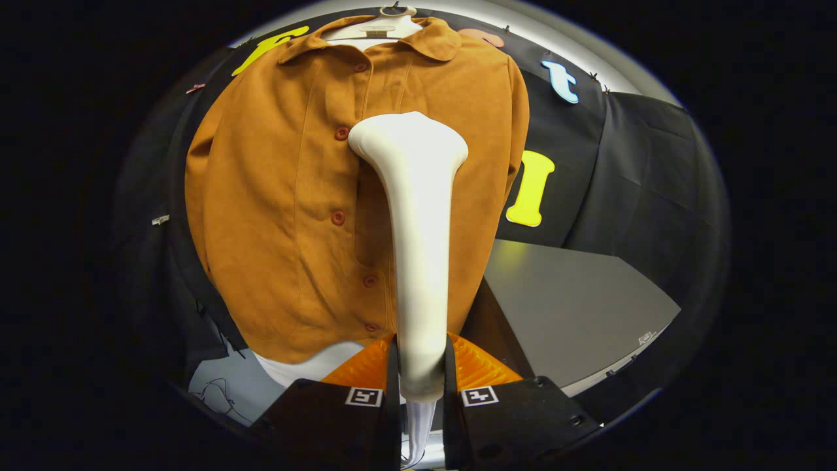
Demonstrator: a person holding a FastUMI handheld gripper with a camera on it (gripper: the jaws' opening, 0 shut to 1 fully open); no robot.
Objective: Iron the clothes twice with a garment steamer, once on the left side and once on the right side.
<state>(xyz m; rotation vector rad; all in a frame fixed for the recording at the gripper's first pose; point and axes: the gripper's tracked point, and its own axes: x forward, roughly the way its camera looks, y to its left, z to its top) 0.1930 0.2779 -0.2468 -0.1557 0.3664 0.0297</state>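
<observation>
The gripper (422, 366) is pointed straight at the brown shirt (294, 196), and its two fingers are closed tight on the handle of the white garment steamer (418, 248), one pressed to each side. The steamer is held upright ahead of the fingers, its wide head laid against the shirt just beside the button row, toward the grey table (575, 307). The shirt is hung on a pale hanger (379, 25) against the booth wall, above a white cloth (314, 363).

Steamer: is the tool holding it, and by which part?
Yes. The tool is shut on the garment steamer, both fingers pressing the lower end of its handle; its head rests against the brown shirt.
</observation>
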